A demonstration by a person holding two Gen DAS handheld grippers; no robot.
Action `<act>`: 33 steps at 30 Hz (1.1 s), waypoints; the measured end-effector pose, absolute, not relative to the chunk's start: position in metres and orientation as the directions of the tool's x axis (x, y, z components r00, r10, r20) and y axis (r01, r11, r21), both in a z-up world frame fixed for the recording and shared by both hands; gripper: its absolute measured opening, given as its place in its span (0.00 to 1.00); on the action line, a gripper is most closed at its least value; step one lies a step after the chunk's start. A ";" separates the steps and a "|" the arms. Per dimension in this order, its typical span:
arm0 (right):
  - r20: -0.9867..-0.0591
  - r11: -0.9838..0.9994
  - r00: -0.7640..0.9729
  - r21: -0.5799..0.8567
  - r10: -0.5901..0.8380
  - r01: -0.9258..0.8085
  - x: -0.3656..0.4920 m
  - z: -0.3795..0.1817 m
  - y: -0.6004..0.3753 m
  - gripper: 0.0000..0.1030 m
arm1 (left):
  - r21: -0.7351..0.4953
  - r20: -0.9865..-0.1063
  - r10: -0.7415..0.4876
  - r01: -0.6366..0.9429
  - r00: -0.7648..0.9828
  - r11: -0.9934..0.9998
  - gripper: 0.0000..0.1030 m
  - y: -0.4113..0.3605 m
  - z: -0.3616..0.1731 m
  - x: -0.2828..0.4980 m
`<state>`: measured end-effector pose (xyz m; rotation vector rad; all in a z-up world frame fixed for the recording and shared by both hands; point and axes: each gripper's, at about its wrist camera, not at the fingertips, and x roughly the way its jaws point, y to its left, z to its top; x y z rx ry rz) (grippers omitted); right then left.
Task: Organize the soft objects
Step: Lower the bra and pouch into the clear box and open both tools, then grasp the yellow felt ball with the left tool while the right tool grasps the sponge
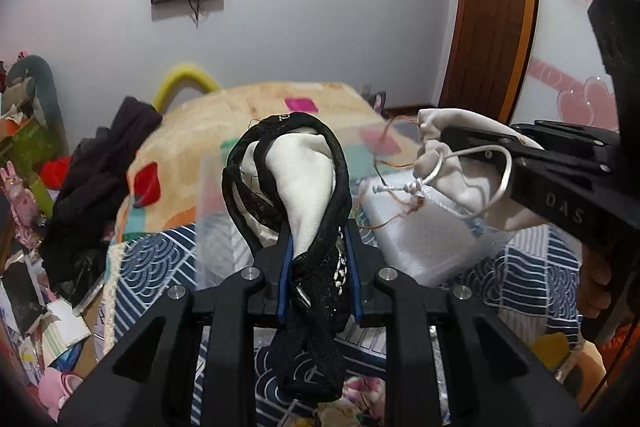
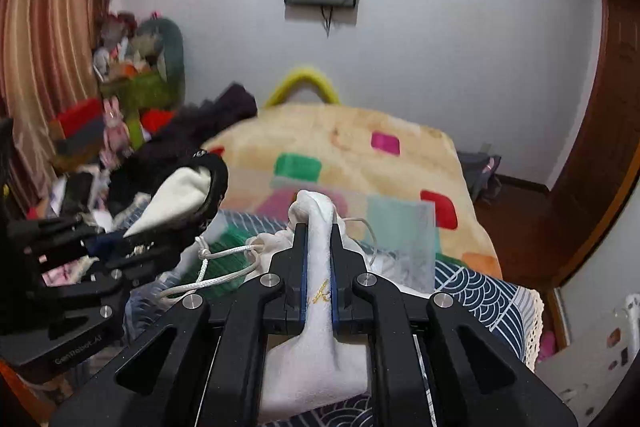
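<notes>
My left gripper (image 1: 318,247) is shut on a black mesh garment with a white lining (image 1: 304,171), held up above the bed; it hangs down below the jaws. It also shows in the right wrist view (image 2: 180,195) at the left. My right gripper (image 2: 318,231) is shut on a white drawstring pouch (image 2: 316,355) with gold embroidery and a loose white cord (image 2: 224,255). In the left wrist view the pouch (image 1: 452,179) and right gripper (image 1: 448,137) sit to the right of the garment, apart from it.
A clear plastic box (image 1: 424,239) lies on the bed's blue patterned cover (image 1: 152,259). A beige blanket with coloured patches (image 2: 360,151) covers the far bed. Dark clothes (image 1: 96,183) pile at the left edge beside cluttered toys (image 2: 128,75). A wooden door (image 1: 488,19) stands right.
</notes>
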<state>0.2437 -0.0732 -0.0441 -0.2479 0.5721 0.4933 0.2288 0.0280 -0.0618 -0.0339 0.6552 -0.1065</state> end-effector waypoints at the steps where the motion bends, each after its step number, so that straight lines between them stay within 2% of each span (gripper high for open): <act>1: -0.585 0.856 0.725 -0.097 0.364 -0.508 0.246 -0.048 -0.073 0.07 | -0.066 -0.617 -0.110 0.088 0.780 0.994 0.22 0.028 -0.066 0.233; 4: -0.625 0.867 0.712 -0.110 0.320 -0.486 0.256 -0.057 -0.076 0.07 | -0.065 -0.639 -0.106 0.084 0.762 0.994 0.23 0.028 -0.074 0.243; 7: -0.656 0.873 0.698 -0.122 0.286 -0.472 0.260 -0.063 -0.080 0.08 | -0.065 -0.648 -0.101 0.078 0.755 0.995 0.30 0.027 -0.077 0.245; 9: -0.677 0.869 0.679 -0.116 0.284 -0.480 0.259 -0.065 -0.082 0.16 | -0.071 -0.656 -0.106 0.078 0.747 0.994 0.40 0.027 -0.078 0.246; 10: -0.681 0.870 0.676 -0.117 0.280 -0.478 0.258 -0.065 -0.083 0.19 | -0.076 -0.657 -0.109 0.077 0.746 0.994 0.41 0.027 -0.078 0.245; 12: -0.675 0.874 0.687 -0.128 0.270 -0.469 0.251 -0.063 -0.087 0.34 | -0.085 -0.659 -0.117 0.081 0.743 0.993 0.50 0.028 -0.077 0.243; 13: -0.670 0.875 0.692 -0.132 0.269 -0.467 0.251 -0.061 -0.087 0.37 | -0.091 -0.657 -0.120 0.080 0.744 0.993 0.53 0.028 -0.076 0.239; 15: -0.661 0.875 0.699 -0.130 0.275 -0.467 0.245 -0.056 -0.091 0.51 | -0.094 -0.650 -0.118 0.075 0.750 0.993 0.61 0.028 -0.072 0.234; 17: -0.650 0.874 0.703 -0.122 0.287 -0.470 0.241 -0.052 -0.093 0.59 | -0.093 -0.640 -0.117 0.074 0.760 0.993 0.63 0.028 -0.066 0.227; 19: -0.629 0.876 0.721 -0.129 0.290 -0.465 0.231 -0.045 -0.097 0.64 | -0.088 -0.625 -0.110 0.070 0.773 0.994 0.68 0.027 -0.057 0.218; 21: -0.609 0.876 0.734 -0.128 0.301 -0.466 0.224 -0.037 -0.100 0.71 | -0.084 -0.608 -0.103 0.065 0.787 0.994 0.77 0.027 -0.048 0.208; 26: -0.545 0.881 0.763 -0.090 0.348 -0.465 0.202 -0.016 -0.113 0.82 | -0.092 -0.570 -0.095 0.052 0.816 0.994 0.93 0.028 -0.026 0.180; 33: -0.453 0.886 0.804 -0.060 0.386 -0.459 0.161 0.000 -0.128 0.96 | -0.077 -0.518 -0.062 0.025 0.853 0.997 0.98 0.025 -0.009 0.138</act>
